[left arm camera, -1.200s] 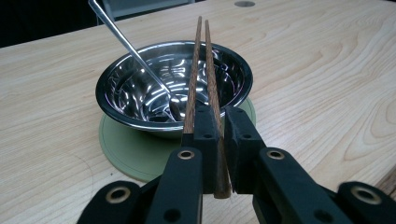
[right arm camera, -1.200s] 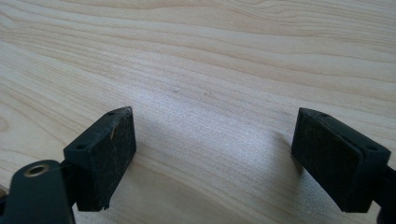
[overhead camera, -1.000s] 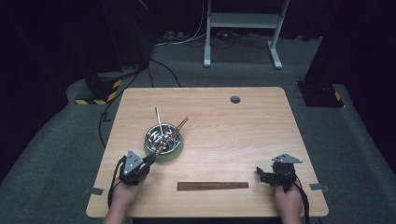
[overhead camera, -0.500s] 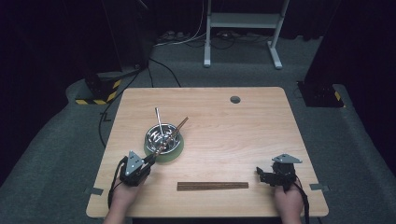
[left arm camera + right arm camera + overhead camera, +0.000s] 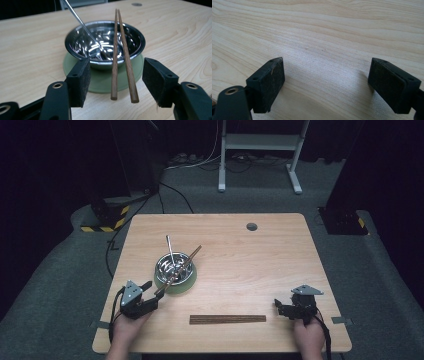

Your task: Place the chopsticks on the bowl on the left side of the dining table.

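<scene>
My left gripper (image 5: 116, 82) has just been opening: the pair of brown wooden chopsticks (image 5: 121, 60) lies free between its pads, propped across the shiny steel bowl (image 5: 105, 43). Placement looks done.

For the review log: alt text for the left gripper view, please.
The left gripper, open, frames two brown wooden chopsticks resting across a shiny steel bowl on a green round coaster; a metal utensil leans inside.
</scene>
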Demonstrator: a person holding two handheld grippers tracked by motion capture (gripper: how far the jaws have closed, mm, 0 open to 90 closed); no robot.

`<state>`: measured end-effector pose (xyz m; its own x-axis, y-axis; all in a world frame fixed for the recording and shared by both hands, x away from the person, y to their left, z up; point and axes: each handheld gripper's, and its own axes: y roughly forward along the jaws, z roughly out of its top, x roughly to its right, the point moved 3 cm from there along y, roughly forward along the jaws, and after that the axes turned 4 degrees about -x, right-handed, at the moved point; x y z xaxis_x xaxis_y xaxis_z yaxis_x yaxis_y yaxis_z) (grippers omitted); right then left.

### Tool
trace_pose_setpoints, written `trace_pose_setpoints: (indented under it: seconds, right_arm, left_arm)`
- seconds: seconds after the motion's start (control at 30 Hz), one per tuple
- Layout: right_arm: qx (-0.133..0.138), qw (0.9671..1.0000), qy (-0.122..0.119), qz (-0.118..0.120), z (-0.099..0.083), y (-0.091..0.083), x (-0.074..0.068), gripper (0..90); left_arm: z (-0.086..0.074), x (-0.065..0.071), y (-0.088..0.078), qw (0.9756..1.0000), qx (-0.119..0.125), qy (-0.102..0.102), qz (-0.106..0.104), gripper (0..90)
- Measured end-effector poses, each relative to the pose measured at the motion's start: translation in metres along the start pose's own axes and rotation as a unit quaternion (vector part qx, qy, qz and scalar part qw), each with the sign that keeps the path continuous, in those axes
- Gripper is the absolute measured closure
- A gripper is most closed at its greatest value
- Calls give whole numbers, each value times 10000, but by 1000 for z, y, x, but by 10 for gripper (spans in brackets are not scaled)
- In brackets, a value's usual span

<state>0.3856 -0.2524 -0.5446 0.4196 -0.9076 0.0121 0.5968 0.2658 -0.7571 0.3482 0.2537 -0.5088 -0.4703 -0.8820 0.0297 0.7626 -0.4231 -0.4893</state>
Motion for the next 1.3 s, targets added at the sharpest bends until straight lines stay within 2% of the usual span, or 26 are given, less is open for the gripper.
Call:
trace_pose_setpoints:
  seconds: [0.1, 0.13, 0.17, 0.27, 0.3, 0.37, 0.5, 0.73, 0.87, 1.13, 1.17, 1.3]
  right_arm:
    - [0, 10000, -2, -2, 0, 0, 0, 134]
    - [1, 10000, -3, 1, 0, 0, 0, 134]
    - [1, 10000, -9, 1, 0, 0, 0, 134]
    - [4, 10000, -24, -3, 0, 0, 0, 134]
    - [4, 10000, -17, -1, 0, 0, 0, 134]
    - [2, 10000, -18, 1, 0, 0, 0, 134]
    - [2, 10000, -17, 0, 0, 0, 0, 134]
    - [2, 10000, -16, 1, 0, 0, 0, 134]
    - [2, 10000, -17, 0, 0, 0, 0, 134]
    - [3, 10000, -16, -1, 0, 0, 0, 134]
    - [2, 10000, -16, 0, 0, 0, 0, 134]
    - [3, 10000, -17, 0, 0, 0, 0, 134]
  left_arm:
    - [-2, 6, 6, 9999, -47, 94, 66, 402]
    - [-2, 5, 7, 9994, -148, 307, 98, 403]
    - [-3, 7, 8, 9994, -171, 279, 95, 408]
    - [-4, 8, 11, 9989, -233, 387, 120, 438]
    - [-4, 9, 12, 9991, -229, 343, 114, 456]
    - [-5, 9, 12, 9987, -247, 441, 117, 487]
    - [-6, 8, 13, 9988, -228, 399, 150, 551]
    - [-6, 10, 11, 9983, -204, 545, 98, 704]
    - [-7, 11, 11, 9985, -200, 494, 77, 754]
    - [-6, 14, 9, 9982, -150, 577, -90, 762]
    - [-6, 15, 9, 9984, -137, 532, -141, 762]
    - [-5, 16, 9, 9977, -162, 592, -273, 762]
